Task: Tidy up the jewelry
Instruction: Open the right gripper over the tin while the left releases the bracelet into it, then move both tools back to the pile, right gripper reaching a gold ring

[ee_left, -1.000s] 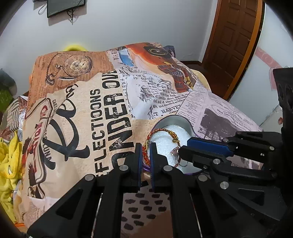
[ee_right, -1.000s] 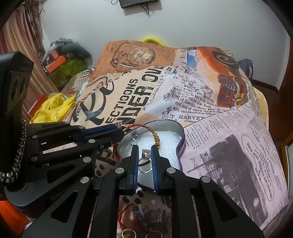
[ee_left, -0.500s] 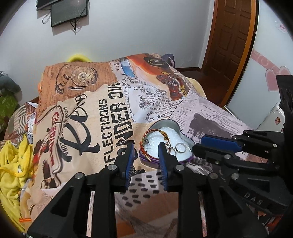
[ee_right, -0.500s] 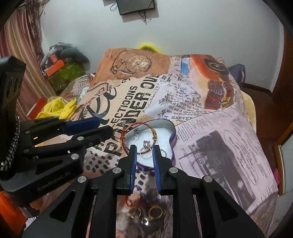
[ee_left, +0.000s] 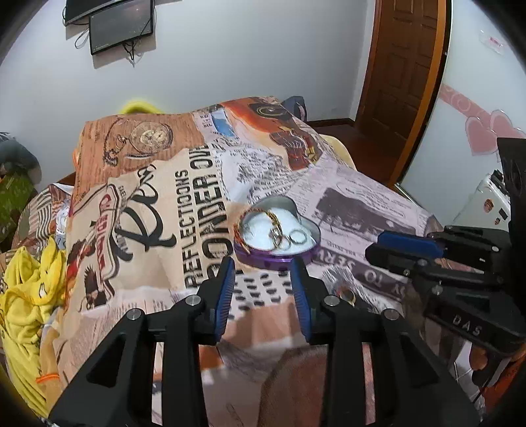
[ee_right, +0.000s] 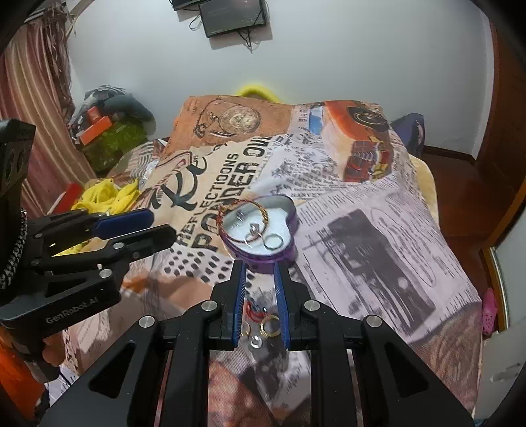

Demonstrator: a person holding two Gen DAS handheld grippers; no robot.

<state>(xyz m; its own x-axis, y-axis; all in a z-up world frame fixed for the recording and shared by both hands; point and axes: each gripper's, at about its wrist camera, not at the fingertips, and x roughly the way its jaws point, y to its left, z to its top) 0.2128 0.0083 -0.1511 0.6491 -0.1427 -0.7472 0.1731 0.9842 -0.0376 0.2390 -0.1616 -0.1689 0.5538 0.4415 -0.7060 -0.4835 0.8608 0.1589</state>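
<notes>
Hidden, cropped and blurred parts

Near the bedspread's (ee_right: 378, 236) front edge its print smears into blur. The loose rings (ee_right: 268, 325) there show only between the right gripper's (ee_right: 259, 266) fingers, too small to tell apart. The tin's (ee_right: 286, 210) near wall sits behind those fingertips. Both screens (ee_left: 121, 26) on the wall are cut off by the top edge.
</notes>
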